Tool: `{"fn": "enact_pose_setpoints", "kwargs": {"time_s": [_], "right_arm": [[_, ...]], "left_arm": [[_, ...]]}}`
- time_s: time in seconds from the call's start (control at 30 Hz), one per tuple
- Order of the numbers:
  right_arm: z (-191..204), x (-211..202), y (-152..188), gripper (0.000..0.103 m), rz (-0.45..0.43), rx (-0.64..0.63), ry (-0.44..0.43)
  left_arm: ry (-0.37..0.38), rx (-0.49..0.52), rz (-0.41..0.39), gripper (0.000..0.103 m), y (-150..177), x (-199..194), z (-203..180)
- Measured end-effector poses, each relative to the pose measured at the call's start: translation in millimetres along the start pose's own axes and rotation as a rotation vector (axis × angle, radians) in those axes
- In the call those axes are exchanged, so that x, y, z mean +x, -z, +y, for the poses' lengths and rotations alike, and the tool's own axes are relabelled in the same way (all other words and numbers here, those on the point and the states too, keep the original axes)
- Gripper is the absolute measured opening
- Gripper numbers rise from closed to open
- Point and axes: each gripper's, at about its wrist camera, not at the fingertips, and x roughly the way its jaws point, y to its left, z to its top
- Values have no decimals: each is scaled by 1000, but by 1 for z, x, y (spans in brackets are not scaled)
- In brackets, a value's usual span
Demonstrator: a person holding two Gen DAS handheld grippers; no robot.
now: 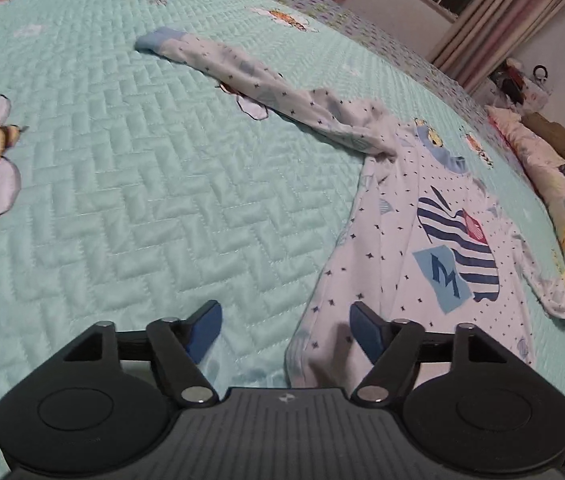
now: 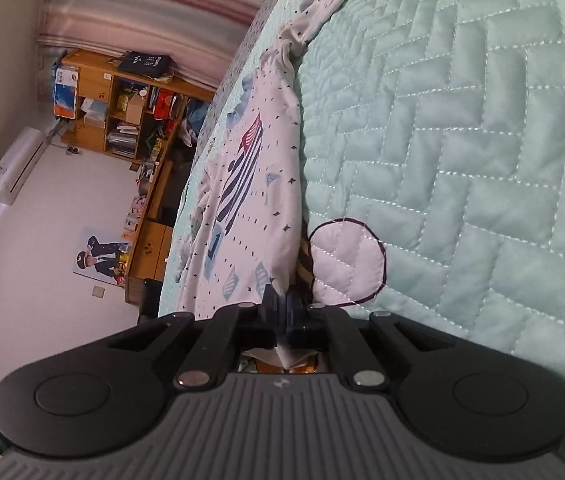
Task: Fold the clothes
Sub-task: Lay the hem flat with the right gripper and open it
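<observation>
Your left gripper (image 1: pixel 284 330) is released, its 2 blue pads (image 1: pixel 206 330) spread wide above the bottom hem of the shirt (image 1: pixel 410 240), touching nothing. The shirt, white with small dark stars and a striped patch, lies face up on the mint quilted bedspread (image 1: pixel 142 200), one sleeve (image 1: pixel 242 76) stretched out flat toward the far side, blue cuff at its end. Your right gripper (image 2: pixel 284 306) is clenched on the shirt's lower edge, cloth pinched between the pads, just beside a white petal shape (image 2: pixel 346 260) stitched into the bedspread.
</observation>
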Motion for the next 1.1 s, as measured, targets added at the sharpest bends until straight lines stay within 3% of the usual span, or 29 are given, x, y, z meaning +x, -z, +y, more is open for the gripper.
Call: {"fn": "enact_pose_setpoints", "kwargs": {"time_s": [0.13, 0.23, 0.27, 0.47, 0.53, 0.7, 0.73, 0.8, 0.87, 0.93, 1.03, 1.1], "right_arm": [[10, -18, -4, 3, -32, -27, 37], [18, -25, -9, 2, -29, -154, 192], [19, -25, -9, 2, -30, -167, 204], [0, -31, 2, 4, -58, -124, 145], [-8, -35, 6, 4, -78, -81, 112], [-8, -31, 7, 4, -89, -65, 95], [-8, -31, 7, 4, -89, -65, 96], [-7, -29, 7, 4, -90, -66, 99], [-6, -29, 8, 3, -92, -71, 101], [-5, -29, 8, 3, -95, -73, 107], [-2, -27, 9, 3, -94, -85, 132], [2, -25, 9, 3, -92, -100, 153]], "left_arm": [[15, 33, 40, 77, -1, 1, -4], [41, 43, 60, 77, 6, -4, -2], [49, 45, 63, 77, 9, -6, -2], [73, 51, 74, 75, 15, -4, -2], [100, 40, 81, 59, 15, 0, -1], [160, -5, 82, 40, 16, 7, 3], [156, -5, 78, 27, 17, 8, 4], [127, 24, 78, 14, 18, 10, 0], [103, 74, 80, 10, 17, 7, -7], [28, 155, 84, 9, 15, 0, -20], [-138, 358, 80, 9, 16, -12, -48], [-291, 472, 80, 9, 22, -10, -57]]}}
